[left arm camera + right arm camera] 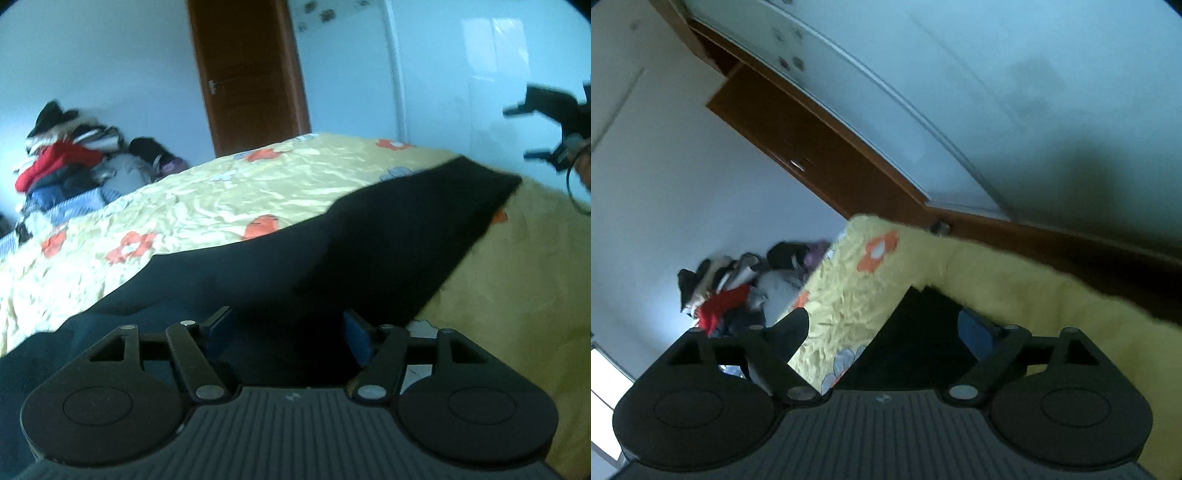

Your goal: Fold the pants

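Dark pants (pixel 369 236) lie right under my left gripper (pixel 288 325), spread flat across the yellow flowered bedspread (pixel 192 199); its blue pads (pixel 356 336) stand apart over the cloth and pinch nothing. My right gripper (pixel 535 133) is lifted clear beyond the far corner of the fabric, jaws wide and empty. From the straight doubled edge I judge one fold is laid and both ends let go. Left to do, I reckon: at least one more fold across, then smoothing.

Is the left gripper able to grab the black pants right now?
Probably yes. The left gripper is open, low over the black pants on the yellow bedspread, with nothing between.
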Demonstrator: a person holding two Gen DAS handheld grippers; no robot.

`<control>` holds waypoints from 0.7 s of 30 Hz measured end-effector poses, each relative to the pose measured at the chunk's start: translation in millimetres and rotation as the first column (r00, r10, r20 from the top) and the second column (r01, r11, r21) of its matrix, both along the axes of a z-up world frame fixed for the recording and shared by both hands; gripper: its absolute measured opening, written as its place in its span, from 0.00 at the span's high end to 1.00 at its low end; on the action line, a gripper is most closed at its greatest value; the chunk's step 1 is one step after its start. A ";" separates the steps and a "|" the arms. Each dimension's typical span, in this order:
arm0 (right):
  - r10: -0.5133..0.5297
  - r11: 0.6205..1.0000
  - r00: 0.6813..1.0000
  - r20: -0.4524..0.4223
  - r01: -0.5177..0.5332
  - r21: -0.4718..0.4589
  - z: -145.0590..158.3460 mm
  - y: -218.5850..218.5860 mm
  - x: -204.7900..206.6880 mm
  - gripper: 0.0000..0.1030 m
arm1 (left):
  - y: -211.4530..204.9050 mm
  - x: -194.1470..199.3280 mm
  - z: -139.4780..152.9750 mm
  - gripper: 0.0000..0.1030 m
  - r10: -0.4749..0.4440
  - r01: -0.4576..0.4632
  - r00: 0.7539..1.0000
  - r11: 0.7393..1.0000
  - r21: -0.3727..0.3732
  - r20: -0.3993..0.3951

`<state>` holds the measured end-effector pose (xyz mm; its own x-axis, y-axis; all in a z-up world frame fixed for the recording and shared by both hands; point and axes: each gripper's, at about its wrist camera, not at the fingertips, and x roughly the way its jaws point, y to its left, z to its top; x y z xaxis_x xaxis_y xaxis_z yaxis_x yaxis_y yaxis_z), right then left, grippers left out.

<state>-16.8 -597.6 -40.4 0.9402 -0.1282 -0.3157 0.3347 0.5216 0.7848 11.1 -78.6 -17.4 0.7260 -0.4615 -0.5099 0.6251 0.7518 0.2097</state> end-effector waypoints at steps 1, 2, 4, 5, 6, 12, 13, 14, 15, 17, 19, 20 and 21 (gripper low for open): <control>0.016 1.000 1.000 -0.009 -0.016 -0.005 0.6 2.2 0.3 0.13 | -3.8 -2.0 -3.1 0.34 -0.010 0.009 1.000 1.000 0.016 0.012; 0.029 1.000 0.999 -0.015 -0.029 -0.005 -0.2 3.1 -0.5 0.14 | -7.8 -3.8 -5.6 0.34 -0.020 0.020 0.999 0.999 0.032 0.026; 0.057 0.998 0.998 -0.016 -0.057 0.008 -4.8 5.9 3.2 0.14 | -12.6 -6.6 -10.6 0.34 -0.035 0.031 0.998 0.998 0.060 0.052; 0.066 0.998 0.998 -0.024 -0.066 0.013 -6.6 8.0 5.7 0.14 | -14.7 -7.4 -12.5 0.34 -0.037 0.032 0.997 0.997 0.072 0.065; 0.070 0.997 0.997 -0.033 -0.069 0.018 -9.4 7.6 8.3 0.14 | -15.4 -8.3 -14.5 0.34 -0.036 0.030 0.996 0.996 0.081 0.077; 0.054 0.997 0.995 -0.081 -0.049 0.058 -26.5 1.0 18.7 0.14 | -13.6 -2.7 -18.5 0.34 -0.006 0.001 0.998 0.997 0.077 0.067; 0.046 0.996 0.996 -0.081 -0.040 0.075 -29.3 -0.6 17.6 0.14 | -13.3 -2.0 -18.6 0.34 -0.002 -0.003 0.998 0.997 0.073 0.063; 0.040 0.996 0.996 -0.085 -0.033 0.080 -31.0 -1.1 15.1 0.14 | -12.9 -0.8 -19.1 0.34 0.001 -0.006 0.998 0.998 0.070 0.059; 0.037 0.996 0.995 -0.092 -0.030 0.082 -31.6 -1.3 11.5 0.14 | -13.0 0.2 -19.7 0.34 0.004 -0.008 0.998 0.997 0.070 0.057; 0.049 0.994 0.995 -0.084 -0.040 0.106 -33.8 0.1 8.0 0.14 | -13.4 -0.4 -20.3 0.34 0.007 -0.011 0.998 0.997 0.072 0.058; 0.069 0.991 0.995 -0.075 -0.059 0.123 -36.7 3.7 9.5 0.14 | -13.1 -0.2 -21.2 0.34 0.008 -0.012 0.998 0.997 0.073 0.059; 0.084 0.989 0.994 -0.074 -0.074 0.126 -37.1 6.7 10.4 0.14 | -13.2 0.0 -21.8 0.33 0.009 -0.013 0.998 0.997 0.072 0.059; 0.094 0.988 0.993 -0.070 -0.085 0.131 -36.6 9.1 11.3 0.14 | -13.3 0.2 -22.1 0.33 0.010 -0.015 0.998 0.997 0.071 0.059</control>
